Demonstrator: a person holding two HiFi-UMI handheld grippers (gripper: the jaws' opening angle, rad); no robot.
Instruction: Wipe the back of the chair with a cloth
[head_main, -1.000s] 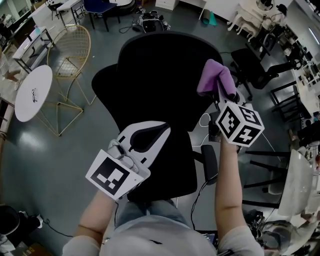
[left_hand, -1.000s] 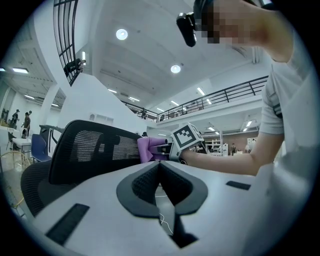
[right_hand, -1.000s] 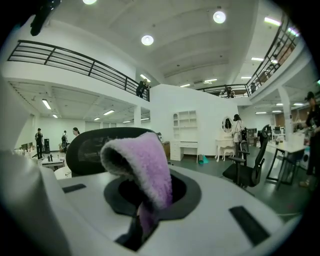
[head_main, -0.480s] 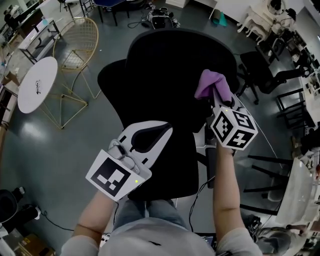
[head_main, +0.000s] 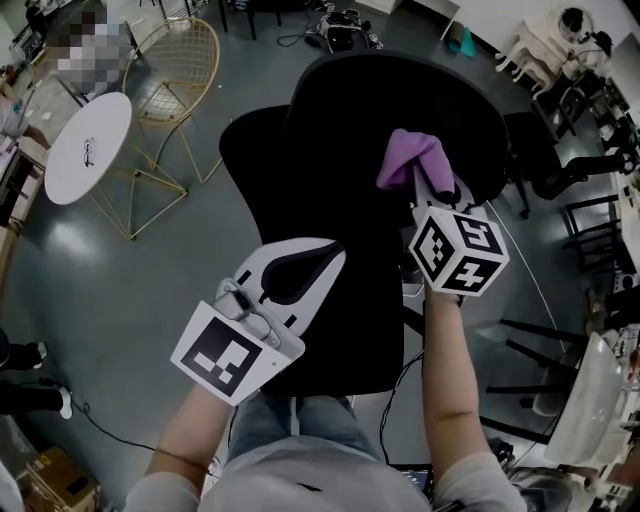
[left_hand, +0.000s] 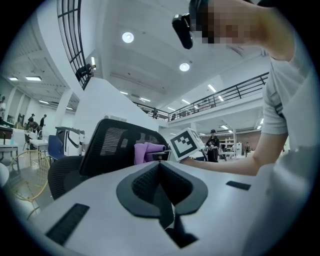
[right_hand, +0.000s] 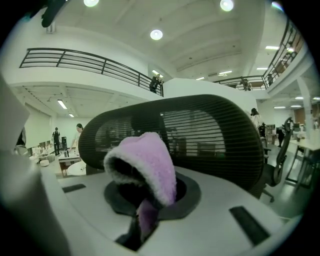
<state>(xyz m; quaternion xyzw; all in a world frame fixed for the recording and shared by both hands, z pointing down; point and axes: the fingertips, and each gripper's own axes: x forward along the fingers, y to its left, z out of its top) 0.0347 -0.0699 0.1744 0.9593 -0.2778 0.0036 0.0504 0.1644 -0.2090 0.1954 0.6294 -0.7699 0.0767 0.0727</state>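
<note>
L tool (head_main: 318, 262): jaws together, nothing between them, held idle this side of the chair. Centre: black mesh office-chair backrest (head_main: 350, 120), upright. R tool (head_main: 432, 195): jaws clamped on fluffy purple cloth (head_main: 410, 158), tuft poking past the tips, close to the mesh; contact can't be confirmed. Judgement: wipe in hand. Press tuft flat, keep clamp tight, sweep in overlapping passes, keep hard tips off mesh.

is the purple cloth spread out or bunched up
Bunched up: the cloth folds over into a lump, pinched in the right gripper.
</note>
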